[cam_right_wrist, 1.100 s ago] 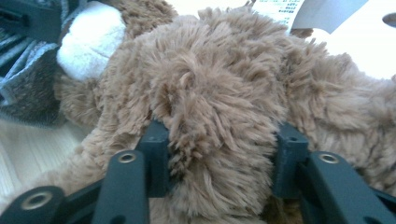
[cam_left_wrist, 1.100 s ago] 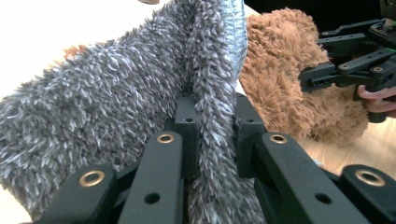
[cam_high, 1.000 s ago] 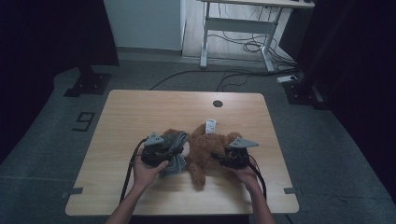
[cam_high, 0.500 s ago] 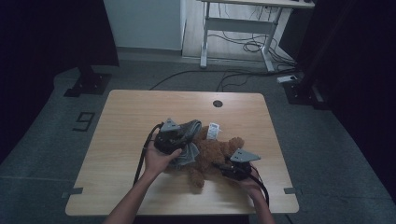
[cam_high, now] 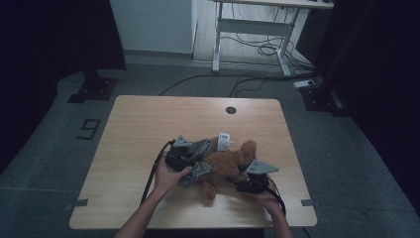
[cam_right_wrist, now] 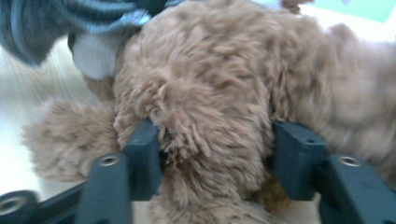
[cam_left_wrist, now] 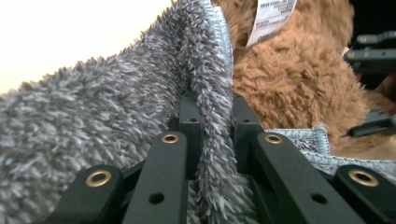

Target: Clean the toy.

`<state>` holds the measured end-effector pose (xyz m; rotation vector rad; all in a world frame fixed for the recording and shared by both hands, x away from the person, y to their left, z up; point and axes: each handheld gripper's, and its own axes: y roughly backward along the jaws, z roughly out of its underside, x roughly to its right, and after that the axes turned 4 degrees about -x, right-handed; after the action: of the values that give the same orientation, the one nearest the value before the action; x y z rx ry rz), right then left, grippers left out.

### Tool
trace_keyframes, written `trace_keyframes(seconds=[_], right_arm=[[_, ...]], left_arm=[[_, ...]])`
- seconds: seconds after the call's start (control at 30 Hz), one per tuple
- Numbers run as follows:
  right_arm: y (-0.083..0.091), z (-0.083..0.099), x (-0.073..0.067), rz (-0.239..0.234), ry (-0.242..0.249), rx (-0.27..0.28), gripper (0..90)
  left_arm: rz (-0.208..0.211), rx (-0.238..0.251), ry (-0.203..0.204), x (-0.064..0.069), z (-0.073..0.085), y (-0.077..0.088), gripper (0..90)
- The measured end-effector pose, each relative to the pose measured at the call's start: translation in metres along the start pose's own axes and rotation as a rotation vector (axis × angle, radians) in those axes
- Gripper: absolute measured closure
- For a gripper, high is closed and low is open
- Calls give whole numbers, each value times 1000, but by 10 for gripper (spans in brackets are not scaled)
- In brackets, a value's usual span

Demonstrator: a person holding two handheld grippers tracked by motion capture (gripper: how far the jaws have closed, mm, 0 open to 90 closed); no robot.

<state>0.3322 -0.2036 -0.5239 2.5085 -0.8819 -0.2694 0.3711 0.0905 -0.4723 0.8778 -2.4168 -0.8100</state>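
A brown plush toy (cam_high: 228, 161) with a white tag (cam_high: 224, 141) lies on the wooden table (cam_high: 148, 124). A grey fluffy cloth (cam_high: 198, 171) lies against its left side. My left gripper (cam_high: 195, 149) is shut on a fold of the cloth (cam_left_wrist: 116, 107), pinched between its jaws (cam_left_wrist: 215, 116), with the plush (cam_left_wrist: 289, 79) just beyond. My right gripper (cam_high: 236, 181) sits at the toy's near right side. Its jaws have just been opening and now stand open (cam_right_wrist: 215, 154) around a limb of the plush (cam_right_wrist: 210, 84), whose fur fills the gap.
A round cable hole (cam_high: 231, 110) sits near the table's far edge. Cables trail from both grippers toward the near edge. A white desk frame (cam_high: 247, 29) and floor cables stand beyond the table. The table's far and left parts are bare wood.
The left gripper carried the cloth up over the plush, then drew back left and down a little. The right gripper slid toward the near edge beside the toy.
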Motion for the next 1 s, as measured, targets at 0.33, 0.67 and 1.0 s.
trace_keyframes(seconds=[0.33,0.67,1.0], right_arm=[[-7,11,-2,-39,-143,-110,249],[-44,8,-3,55,-119,-206,561],[-74,-13,26,151,-171,-197,596]], left_arm=[[23,52,-32,17,30,12,794],[22,67,-35,16,32,10,792],[-41,49,-7,-13,-2,-10,787]])
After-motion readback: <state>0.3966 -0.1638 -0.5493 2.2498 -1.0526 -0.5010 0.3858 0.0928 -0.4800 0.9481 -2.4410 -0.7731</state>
